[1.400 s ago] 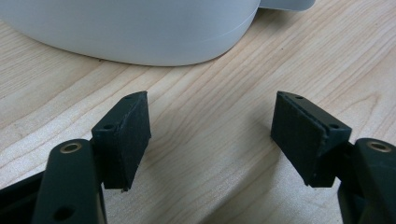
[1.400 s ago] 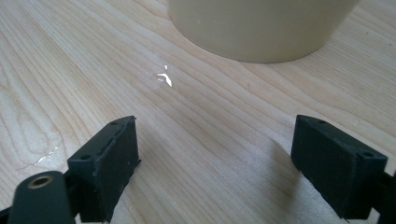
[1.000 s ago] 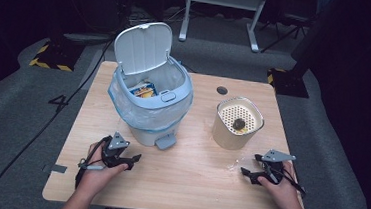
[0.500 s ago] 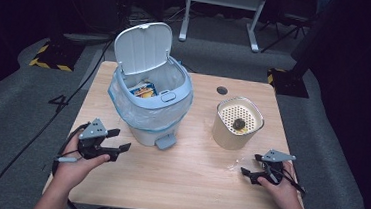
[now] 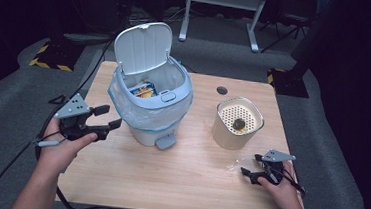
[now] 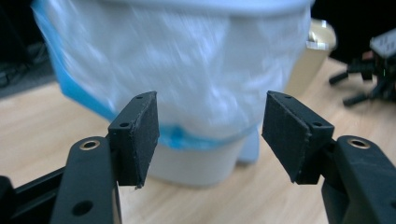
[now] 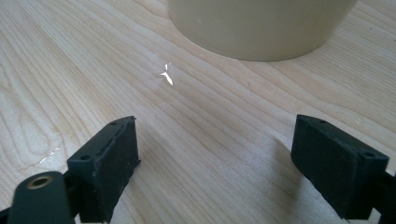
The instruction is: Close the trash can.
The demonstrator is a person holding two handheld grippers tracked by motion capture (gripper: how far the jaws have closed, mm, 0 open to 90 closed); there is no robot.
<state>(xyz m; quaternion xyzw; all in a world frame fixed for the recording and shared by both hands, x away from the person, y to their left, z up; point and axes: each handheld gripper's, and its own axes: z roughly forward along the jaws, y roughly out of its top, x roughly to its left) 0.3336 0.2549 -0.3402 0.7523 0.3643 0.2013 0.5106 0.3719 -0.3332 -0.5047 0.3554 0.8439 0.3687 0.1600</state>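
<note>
A pale blue pedal bin (image 5: 150, 107) with its lid up and a translucent liner (image 6: 187, 70) stands left of centre on the wooden table (image 5: 187, 185). Something yellow and blue (image 5: 142, 89) lies inside it. My left gripper (image 5: 108, 117) hovers open just left of the bin, jaws pointed at its lined side, nothing between them. A cream container (image 5: 237, 123) with a perforated top carries a small dark lump (image 5: 238, 123). My right gripper (image 5: 249, 164) rests open low over the table in front of that container (image 7: 261, 28), empty.
A small clear scrap (image 7: 166, 77) lies on the wood between the right gripper and the cream container. A dark round hole (image 5: 221, 90) sits in the tabletop behind it. Grey floor, a metal stand (image 5: 221, 7) and hazard-striped blocks surround the table.
My left gripper has lifted off the table and swung left, then toward the bin's side. The right gripper has stayed put.
</note>
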